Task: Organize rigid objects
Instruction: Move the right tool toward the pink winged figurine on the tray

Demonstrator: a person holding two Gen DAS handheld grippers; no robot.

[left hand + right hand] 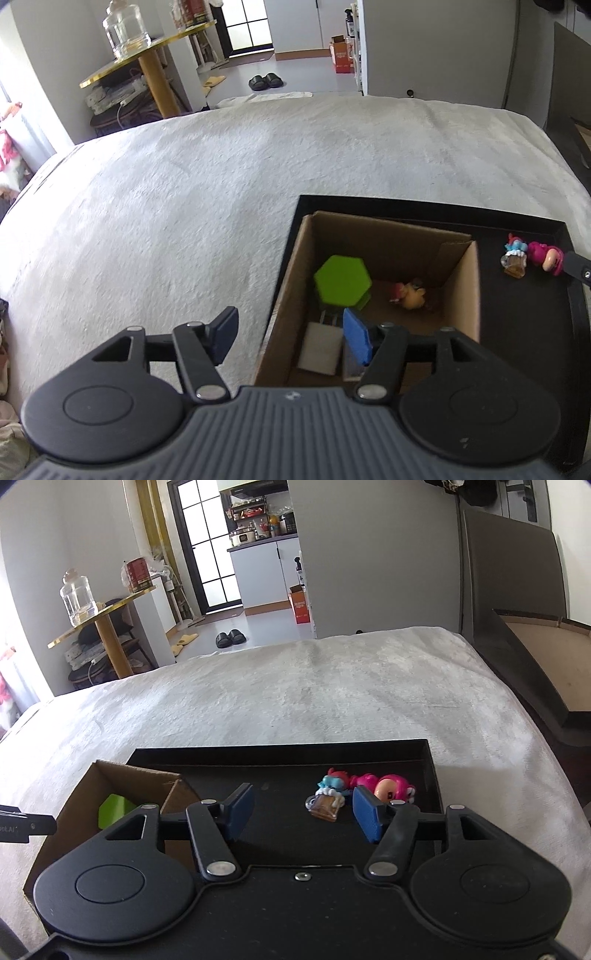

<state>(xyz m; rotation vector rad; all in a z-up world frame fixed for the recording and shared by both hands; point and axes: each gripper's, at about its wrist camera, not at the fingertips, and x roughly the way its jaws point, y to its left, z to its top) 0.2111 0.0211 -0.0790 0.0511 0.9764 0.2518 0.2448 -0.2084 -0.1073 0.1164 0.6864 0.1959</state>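
Both tongs were held wide and empty: left tongs (291,338) over the box (461,291) edge, right tongs (303,810) just before the toys (365,786)

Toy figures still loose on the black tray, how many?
2: a blue figure and a pink figure, side by side at the tray's right end, outside the cardboard box.
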